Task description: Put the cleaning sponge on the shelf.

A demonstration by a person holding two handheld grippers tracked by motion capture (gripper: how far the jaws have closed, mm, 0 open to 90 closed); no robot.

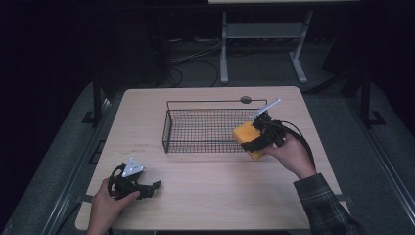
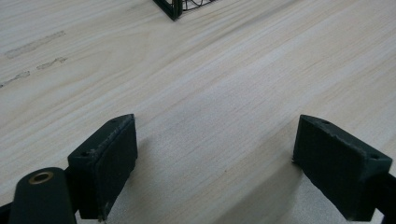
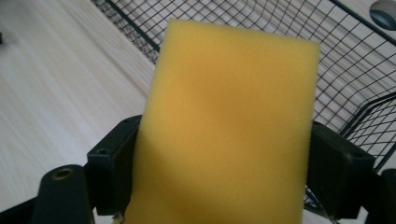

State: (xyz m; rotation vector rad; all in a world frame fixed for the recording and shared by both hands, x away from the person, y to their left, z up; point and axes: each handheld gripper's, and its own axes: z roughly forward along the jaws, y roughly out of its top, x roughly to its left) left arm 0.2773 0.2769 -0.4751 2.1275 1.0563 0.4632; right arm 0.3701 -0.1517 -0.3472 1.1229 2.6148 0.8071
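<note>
The right gripper pinches a yellow sponge between its 2 jaws, at 3 o'clock of the wire basket, touching its end. The left gripper, jaws spread, rests on the counter at 7 o'clock.

The room is dark, with light falling mainly on a pale wood-grain bench with rounded corners. A round grey cable grommet sits near its far edge, and faint scuff marks show on its surface. Grey carpet floor surrounds it. Beyond the far edge stands a white metal table frame with splayed feet, and black cables lie looped on the floor beside it. Black stand legs rise at the left and another at the right.
</note>
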